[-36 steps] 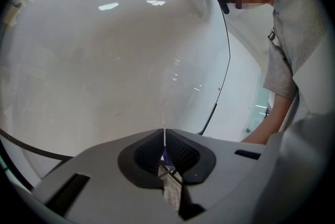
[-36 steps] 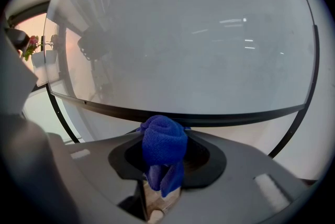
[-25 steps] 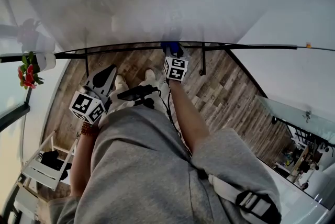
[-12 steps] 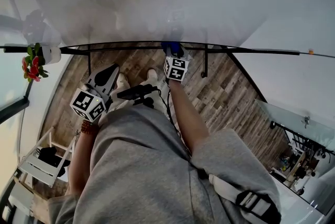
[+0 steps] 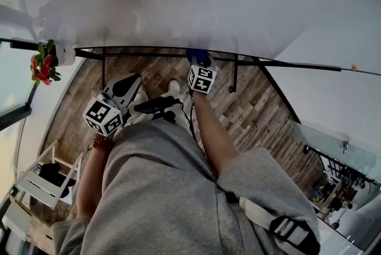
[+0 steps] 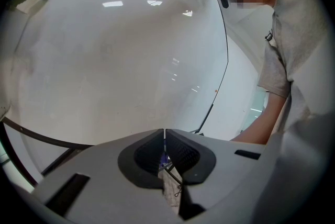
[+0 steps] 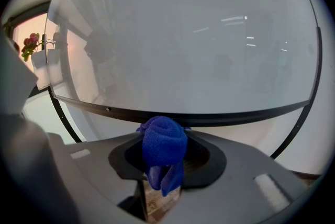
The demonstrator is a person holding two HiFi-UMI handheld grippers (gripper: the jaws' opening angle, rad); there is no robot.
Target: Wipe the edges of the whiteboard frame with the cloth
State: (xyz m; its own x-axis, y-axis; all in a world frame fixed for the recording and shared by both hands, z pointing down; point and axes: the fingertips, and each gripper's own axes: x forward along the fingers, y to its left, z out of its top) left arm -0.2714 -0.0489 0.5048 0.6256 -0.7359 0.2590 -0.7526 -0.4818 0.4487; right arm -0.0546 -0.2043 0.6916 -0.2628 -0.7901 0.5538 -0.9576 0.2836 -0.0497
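Whiteboard frame [image 7: 220,116] meets gripped cloth [image 7: 165,145]; pot [image 5: 66,55] holds flowers [image 5: 43,67].

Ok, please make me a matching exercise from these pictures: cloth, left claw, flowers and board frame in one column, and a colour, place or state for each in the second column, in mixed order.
Column A
1. cloth
2. left claw
3. flowers
4. board frame

Column B
a. shut, holding nothing
b. black, a long thin bar
c. blue, gripped in the right claw
d. red, at the left end of the frame

Pairs: 1-c, 2-a, 3-d, 4-b
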